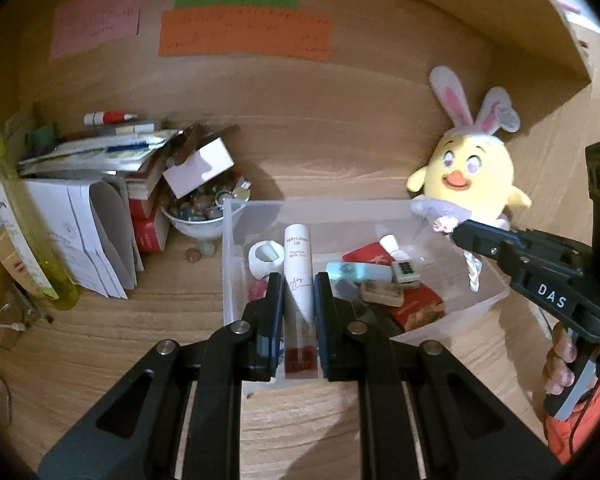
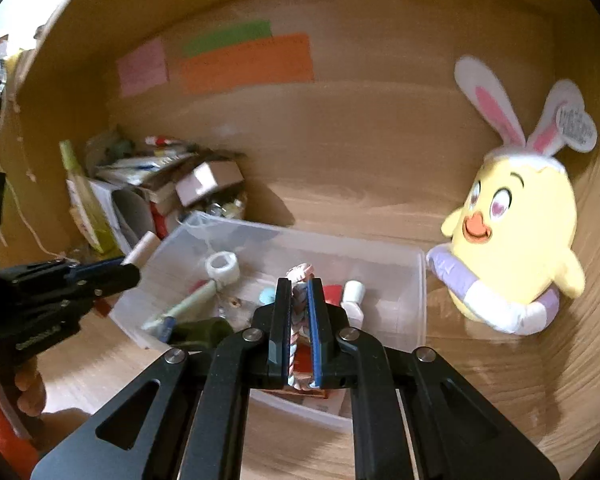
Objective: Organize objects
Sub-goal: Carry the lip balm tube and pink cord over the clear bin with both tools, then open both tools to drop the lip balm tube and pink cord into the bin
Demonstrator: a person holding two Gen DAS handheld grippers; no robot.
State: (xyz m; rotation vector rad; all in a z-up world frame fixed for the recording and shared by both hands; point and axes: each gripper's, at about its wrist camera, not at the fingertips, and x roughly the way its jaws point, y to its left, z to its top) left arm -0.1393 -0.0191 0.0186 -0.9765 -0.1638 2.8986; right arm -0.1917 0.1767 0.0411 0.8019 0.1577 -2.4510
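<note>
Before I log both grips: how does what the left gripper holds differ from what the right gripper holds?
The left gripper is shut on a lip tint tube: rigid, smooth, white with a dark red end. The right gripper is shut on a braided charm: soft, twisted, pastel pink, white and blue. The tube is thicker, the charm thin. Both are held above the clear bin.
</note>
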